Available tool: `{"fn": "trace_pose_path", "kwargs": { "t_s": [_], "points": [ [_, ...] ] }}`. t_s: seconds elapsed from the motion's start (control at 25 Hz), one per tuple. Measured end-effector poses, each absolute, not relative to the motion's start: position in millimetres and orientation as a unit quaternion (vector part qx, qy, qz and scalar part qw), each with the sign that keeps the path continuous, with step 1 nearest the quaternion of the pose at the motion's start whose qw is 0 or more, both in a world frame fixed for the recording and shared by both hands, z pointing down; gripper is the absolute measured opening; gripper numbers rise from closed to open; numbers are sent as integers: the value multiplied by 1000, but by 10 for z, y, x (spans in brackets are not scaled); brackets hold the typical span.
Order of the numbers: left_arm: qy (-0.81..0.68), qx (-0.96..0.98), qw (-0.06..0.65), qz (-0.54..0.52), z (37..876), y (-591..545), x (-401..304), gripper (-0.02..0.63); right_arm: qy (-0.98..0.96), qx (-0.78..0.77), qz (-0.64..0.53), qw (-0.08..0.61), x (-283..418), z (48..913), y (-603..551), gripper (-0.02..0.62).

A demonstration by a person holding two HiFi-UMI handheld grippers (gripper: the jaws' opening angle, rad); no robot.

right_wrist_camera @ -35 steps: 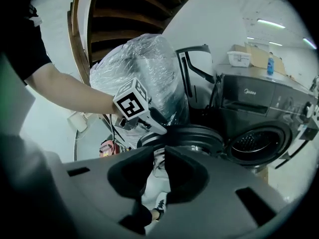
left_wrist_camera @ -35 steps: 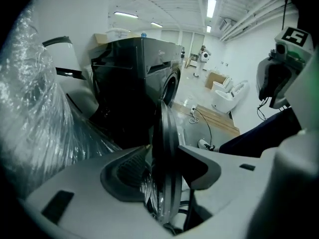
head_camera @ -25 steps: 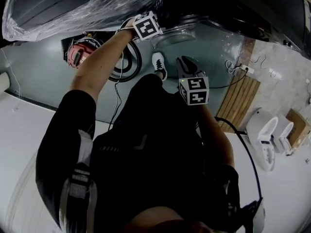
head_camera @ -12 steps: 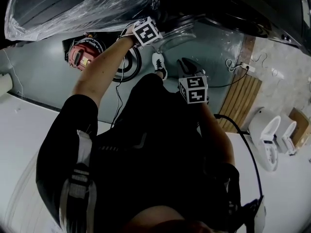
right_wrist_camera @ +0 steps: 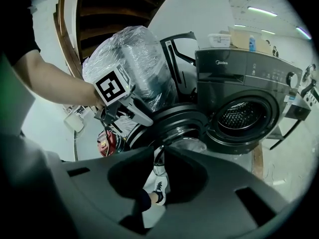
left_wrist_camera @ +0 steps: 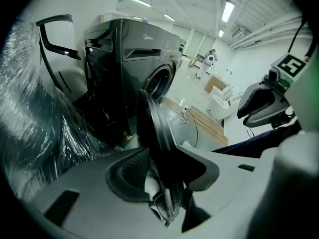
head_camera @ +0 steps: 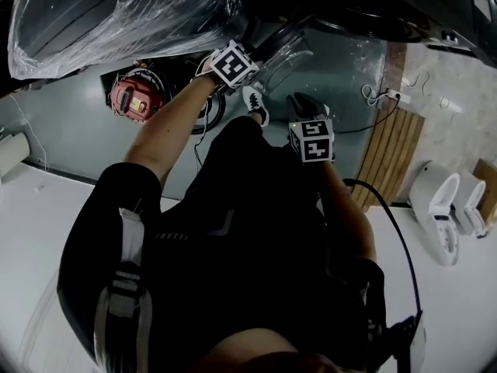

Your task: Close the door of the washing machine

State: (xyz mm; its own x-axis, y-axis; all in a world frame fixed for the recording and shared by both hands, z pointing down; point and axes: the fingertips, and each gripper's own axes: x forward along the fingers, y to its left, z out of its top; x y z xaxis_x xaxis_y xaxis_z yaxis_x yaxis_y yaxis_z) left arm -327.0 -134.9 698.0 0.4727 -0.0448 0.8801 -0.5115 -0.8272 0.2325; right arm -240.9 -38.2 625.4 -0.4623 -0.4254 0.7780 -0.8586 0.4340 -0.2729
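The dark front-loading washing machine [right_wrist_camera: 239, 83] stands with its drum opening [right_wrist_camera: 241, 114] uncovered. Its round door [right_wrist_camera: 174, 126] is swung out, and its glass bulge [head_camera: 283, 49] shows in the head view. My left gripper [left_wrist_camera: 167, 158] is shut on the door's rim [left_wrist_camera: 152, 118], which runs edge-on between the jaws. In the head view that gripper [head_camera: 260, 49] sits under its marker cube at the door's near edge. My right gripper [right_wrist_camera: 160, 151] hangs apart from the door, lower right of it [head_camera: 299, 103], its jaws slightly apart and holding nothing.
A plastic-wrapped appliance [head_camera: 116, 14] stands left of the machine. On the grey floor lie a red device [head_camera: 133, 98] with coiled cable, a wooden slat board [head_camera: 392, 162], a power strip [head_camera: 384, 95] and white appliances [head_camera: 446, 208]. The person's shoe [head_camera: 254, 99] is below the door.
My left gripper has moved right with the door's rim, and the door has swung toward the machine. My right gripper has shifted slightly the same way.
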Motion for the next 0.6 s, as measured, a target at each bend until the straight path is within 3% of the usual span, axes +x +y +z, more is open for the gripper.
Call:
{"fn": "trace_pose_path", "kwargs": {
  "t_s": [0.6],
  "points": [
    [-186, 810, 281, 480, 6997, -886, -2609, 170, -755, 443, 370, 312, -1786, 6445, -97, 71]
  ]
}}
